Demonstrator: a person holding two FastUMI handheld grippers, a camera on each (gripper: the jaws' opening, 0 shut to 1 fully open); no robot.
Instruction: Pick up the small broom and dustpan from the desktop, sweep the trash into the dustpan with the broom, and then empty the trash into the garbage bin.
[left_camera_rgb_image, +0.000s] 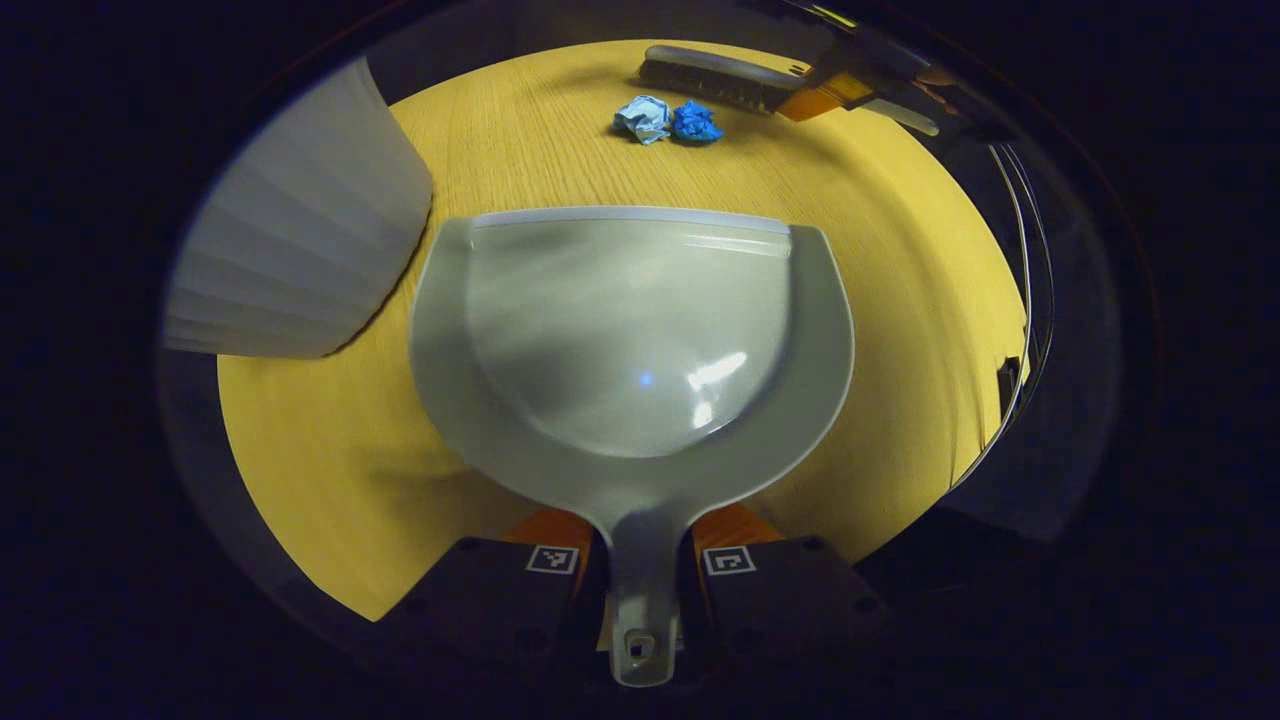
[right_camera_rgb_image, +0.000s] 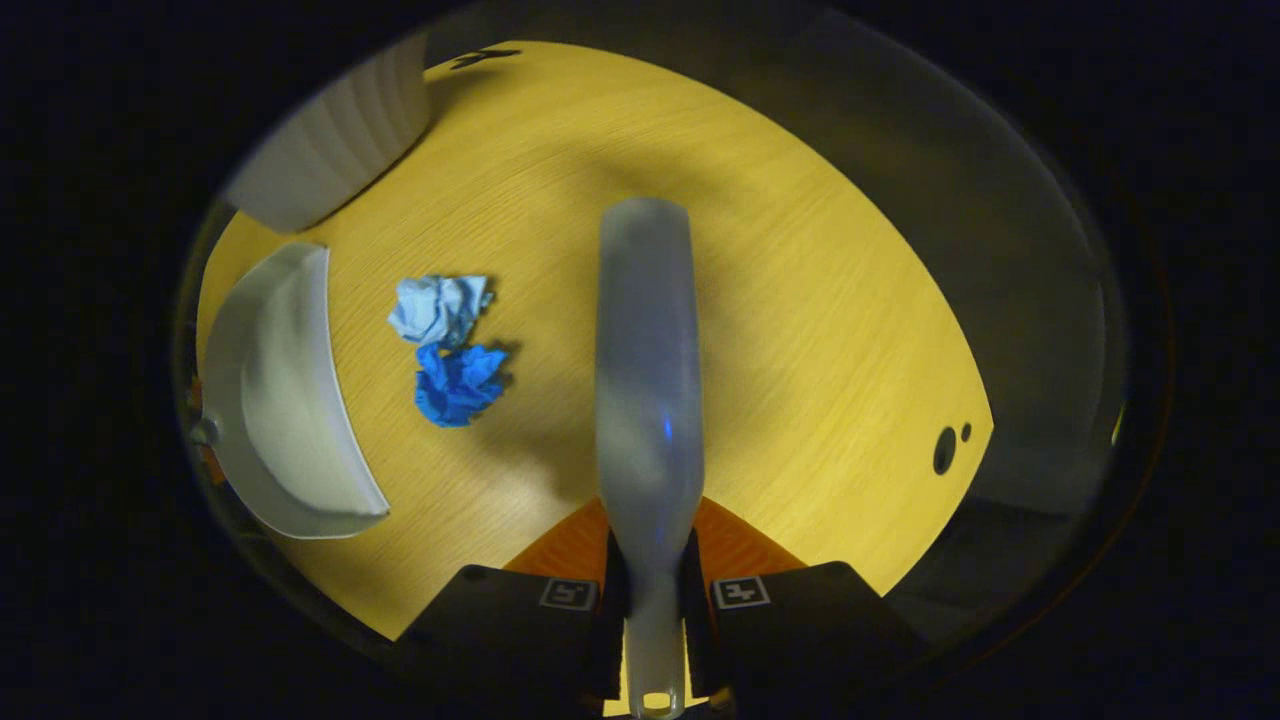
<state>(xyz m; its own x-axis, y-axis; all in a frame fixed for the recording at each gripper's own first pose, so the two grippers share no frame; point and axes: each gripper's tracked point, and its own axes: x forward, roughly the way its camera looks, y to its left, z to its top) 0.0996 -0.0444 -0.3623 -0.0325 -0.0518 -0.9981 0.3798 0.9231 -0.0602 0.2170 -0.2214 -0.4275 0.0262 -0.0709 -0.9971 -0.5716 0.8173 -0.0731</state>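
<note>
In the left gripper view, the left gripper (left_camera_rgb_image: 642, 590) sits nearest, at the bottom, its two fingers pressed against either side of the dustpan's narrow handle. The dustpan (left_camera_rgb_image: 632, 340) spreads out just beyond, a pale grey scoop with its open straight lip pointing away across the yellow wooden table (left_camera_rgb_image: 880, 260). To the near left of the pan, just beside its rim, stands the ribbed white garbage bin (left_camera_rgb_image: 300, 240). Farther off, well past the pan's lip, lie two crumpled scraps: a light blue paper ball (left_camera_rgb_image: 643, 118) and, touching it on the right, a dark blue paper ball (left_camera_rgb_image: 696, 122). Just behind them at the far edge of the table is the broom (left_camera_rgb_image: 710, 80), bristles facing down, with the right gripper (left_camera_rgb_image: 835, 90) closed on its handle end at the far right.

In the right gripper view, the right gripper (right_camera_rgb_image: 655, 610) is at the bottom, both fingers pinching the thin end of the broom handle (right_camera_rgb_image: 648, 380), which runs straight away from the camera, seen from its smooth back. Whether the bristles touch the table cannot be told from here. To the left of the broom lie the dark blue ball (right_camera_rgb_image: 457, 385) and, just beyond and touching it, the light blue ball (right_camera_rgb_image: 438, 308). Farther left sits the dustpan (right_camera_rgb_image: 275, 400), its lip turned toward the scraps but apart from them. The bin (right_camera_rgb_image: 335, 140) stands at the far left corner.
</note>
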